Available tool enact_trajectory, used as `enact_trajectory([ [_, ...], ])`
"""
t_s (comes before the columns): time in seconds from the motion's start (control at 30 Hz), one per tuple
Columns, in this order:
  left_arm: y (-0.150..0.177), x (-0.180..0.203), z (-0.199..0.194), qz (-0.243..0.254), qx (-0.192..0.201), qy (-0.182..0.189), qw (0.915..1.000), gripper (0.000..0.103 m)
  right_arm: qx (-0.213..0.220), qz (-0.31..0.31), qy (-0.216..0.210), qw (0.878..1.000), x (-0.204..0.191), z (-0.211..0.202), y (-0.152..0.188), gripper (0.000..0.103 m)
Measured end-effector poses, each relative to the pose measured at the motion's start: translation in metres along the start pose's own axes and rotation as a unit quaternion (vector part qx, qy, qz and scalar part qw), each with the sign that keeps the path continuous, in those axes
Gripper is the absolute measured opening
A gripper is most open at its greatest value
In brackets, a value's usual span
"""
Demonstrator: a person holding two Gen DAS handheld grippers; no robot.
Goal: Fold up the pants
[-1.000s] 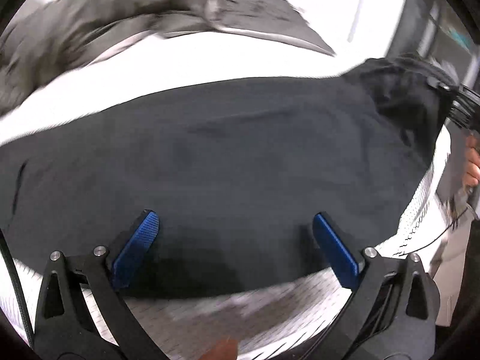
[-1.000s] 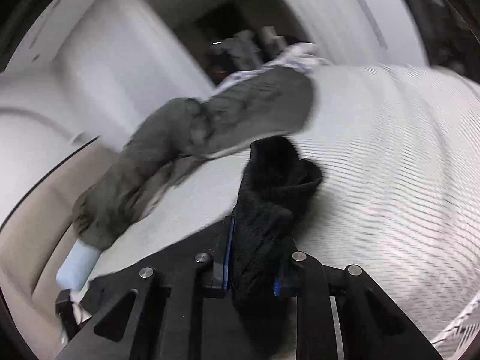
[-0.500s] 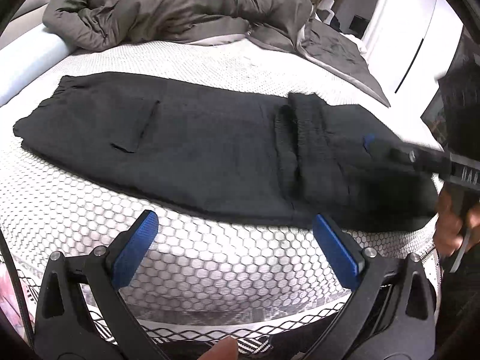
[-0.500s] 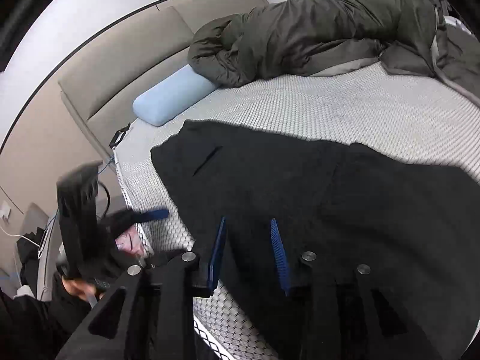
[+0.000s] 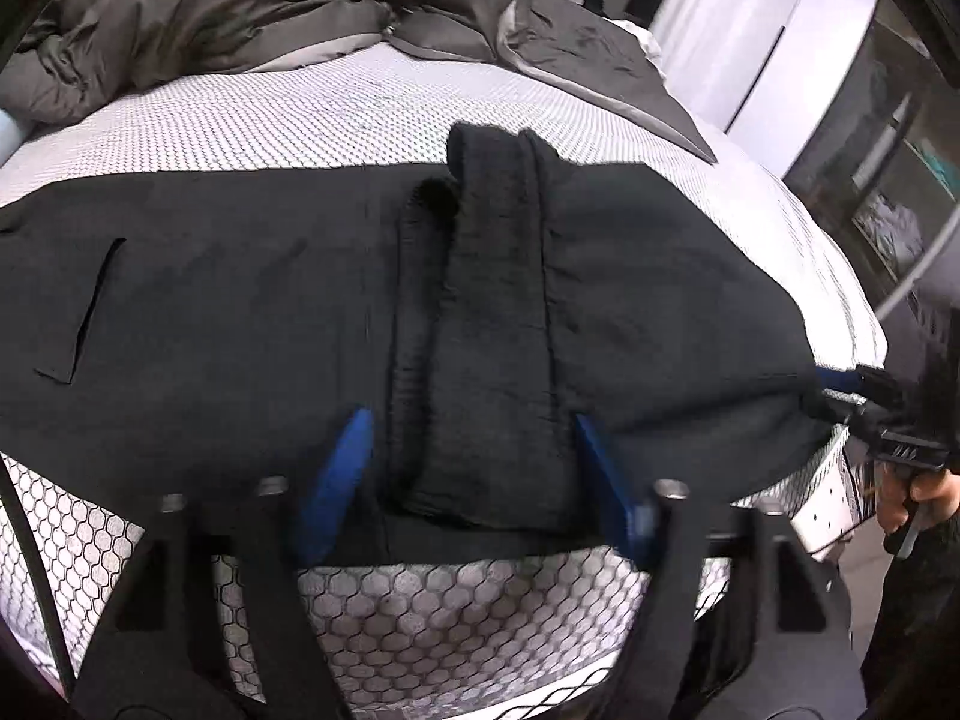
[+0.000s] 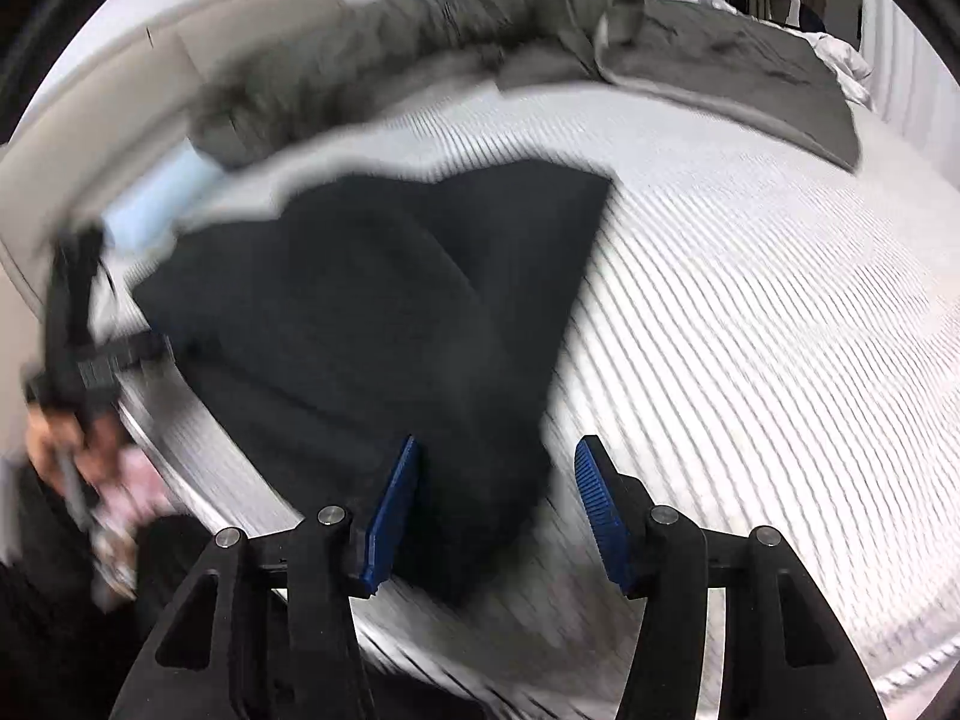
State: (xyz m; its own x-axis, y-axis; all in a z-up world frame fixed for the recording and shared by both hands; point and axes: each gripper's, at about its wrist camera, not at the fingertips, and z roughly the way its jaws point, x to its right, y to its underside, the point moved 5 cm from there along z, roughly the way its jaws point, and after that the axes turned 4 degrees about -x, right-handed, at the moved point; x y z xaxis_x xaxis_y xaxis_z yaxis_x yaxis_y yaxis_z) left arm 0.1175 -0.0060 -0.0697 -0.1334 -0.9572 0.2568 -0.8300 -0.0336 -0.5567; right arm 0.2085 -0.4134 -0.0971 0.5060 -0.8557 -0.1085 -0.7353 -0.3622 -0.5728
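Black pants [image 5: 210, 300] lie across the mattress, their legs folded back so the ribbed cuffs [image 5: 480, 360] rest on top near the middle. My left gripper [image 5: 474, 480] straddles the near end of the cuffs. Its jaws are closing, with the blue pads [image 5: 342, 468] just beside the fabric. My right gripper [image 6: 498, 510] hovers over the folded end of the pants [image 6: 372, 312] in a blurred view. Its jaws are opening, and the cloth's corner lies loose between them, close to the left pad. That right gripper [image 5: 870, 396] also shows at the pants' right end.
A crumpled grey duvet [image 5: 240, 6] covers the far side of the bed. A light blue pillow [image 6: 150, 210] and beige headboard [image 6: 90, 120] are at the left. The honeycomb mattress cover [image 5: 420, 618] ends at the near edge. White wardrobe doors [image 5: 756, 42] stand to the far right.
My left gripper has moved in over the cuffs and its jaws have narrowed. My right gripper let go of the bunched black fabric, swung to the pants' folded end and spread its jaws.
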Motion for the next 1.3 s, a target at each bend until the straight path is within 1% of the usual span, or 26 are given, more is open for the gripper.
enact_trajectory([
  [0.03,0.001,-0.001,-0.001,-0.001,0.003,0.005,1.0000,0.059,-0.007,0.003,0.004,1.000,0.010,-0.002,0.019,0.055],
  [0.07,0.003,-0.002,-0.004,-0.002,0.001,0.007,1.0000,0.054,-0.003,0.008,-0.002,1.000,0.014,-0.005,0.026,0.055],
  [0.13,0.004,0.000,-0.009,0.000,0.000,0.007,1.0000,0.054,0.012,0.021,-0.022,0.999,0.019,-0.016,0.036,0.056],
  [0.23,-0.001,0.008,-0.020,0.007,0.010,0.004,0.9999,0.054,0.036,0.035,-0.048,0.998,0.021,-0.026,0.036,0.056],
  [0.33,-0.002,0.010,-0.018,0.017,0.006,-0.012,0.9998,0.051,0.056,0.064,-0.092,0.992,0.017,-0.024,0.021,0.056],
  [0.37,0.000,0.009,-0.016,0.013,0.000,-0.010,0.9999,0.049,0.047,0.067,-0.099,0.992,0.015,-0.017,0.019,0.046],
  [0.4,0.002,0.007,-0.014,0.010,-0.004,-0.011,0.9999,0.049,0.032,0.061,-0.094,0.993,0.011,-0.011,0.019,0.024],
  [0.43,0.004,0.005,-0.014,0.009,-0.006,-0.012,0.9999,0.049,0.018,0.048,-0.091,0.995,0.005,-0.004,0.025,0.019],
  [0.47,0.007,0.003,-0.015,0.011,-0.007,-0.015,0.9998,0.049,0.014,0.035,-0.096,0.995,0.000,-0.002,0.031,0.014],
  [0.5,0.009,0.001,-0.015,0.011,-0.008,-0.018,0.9997,0.049,0.008,0.025,-0.103,0.994,-0.003,-0.003,0.037,0.012],
  [0.57,0.011,-0.002,-0.015,0.008,-0.009,-0.021,0.9997,0.049,0.005,0.018,-0.131,0.991,-0.009,-0.017,0.049,0.006],
  [0.63,0.010,-0.002,-0.014,0.008,-0.011,-0.020,0.9997,0.049,0.011,0.019,-0.149,0.989,-0.008,-0.034,0.059,0.006],
  [0.67,0.009,-0.001,-0.013,0.008,-0.013,-0.021,0.9997,0.049,0.008,0.013,-0.149,0.989,-0.009,-0.038,0.066,0.006],
  [0.73,0.008,0.001,-0.013,0.013,-0.018,-0.025,0.9994,0.050,-0.022,0.000,-0.122,0.992,-0.008,-0.027,0.073,0.008],
  [0.77,0.008,0.001,-0.014,0.015,-0.020,-0.026,0.9993,0.052,-0.029,-0.001,-0.112,0.993,-0.005,-0.026,0.078,0.011],
  [0.83,0.005,-0.002,-0.026,0.011,-0.014,-0.018,0.9997,0.060,-0.007,0.014,-0.118,0.993,0.006,-0.037,0.075,0.025],
  [0.87,0.002,-0.005,-0.033,0.002,-0.006,-0.015,0.9999,0.073,0.013,0.027,-0.127,0.991,0.011,-0.045,0.070,0.043],
  [0.9,-0.005,-0.009,-0.042,-0.010,0.010,-0.011,0.9998,0.081,0.041,0.042,-0.133,0.989,0.019,-0.056,0.064,0.057],
  [0.97,-0.029,-0.016,-0.054,-0.033,0.045,0.010,0.9984,0.084,0.074,0.056,-0.136,0.986,0.022,-0.063,0.048,0.059],
  [1.0,-0.038,-0.017,-0.054,-0.039,0.049,0.019,0.9979,0.084,0.082,0.063,-0.133,0.986,0.027,-0.065,0.039,0.059],
  [1.07,-0.069,-0.019,-0.044,-0.048,0.048,0.052,0.9964,0.084,0.087,0.072,-0.132,0.985,0.038,-0.066,0.028,0.059],
  [1.13,-0.099,-0.020,-0.023,-0.054,0.034,0.071,0.9954,0.084,0.090,0.077,-0.134,0.984,0.040,-0.061,0.012,0.059],
  [1.17,-0.112,-0.019,-0.010,-0.052,0.022,0.084,0.9949,0.083,0.090,0.076,-0.133,0.984,0.040,-0.058,0.007,0.059],
  [1.23,-0.130,-0.012,0.020,-0.041,-0.019,0.111,0.9928,0.071,0.082,0.075,-0.131,0.985,0.042,-0.049,-0.005,0.059],
  [1.27,-0.137,-0.010,0.040,-0.039,-0.052,0.122,0.9904,0.067,0.076,0.076,-0.131,0.986,0.044,-0.043,-0.009,0.059],
  [1.3,-0.139,-0.006,0.055,-0.036,-0.077,0.131,0.9878,0.067,0.068,0.080,-0.128,0.986,0.032,-0.024,-0.016,0.059],
])
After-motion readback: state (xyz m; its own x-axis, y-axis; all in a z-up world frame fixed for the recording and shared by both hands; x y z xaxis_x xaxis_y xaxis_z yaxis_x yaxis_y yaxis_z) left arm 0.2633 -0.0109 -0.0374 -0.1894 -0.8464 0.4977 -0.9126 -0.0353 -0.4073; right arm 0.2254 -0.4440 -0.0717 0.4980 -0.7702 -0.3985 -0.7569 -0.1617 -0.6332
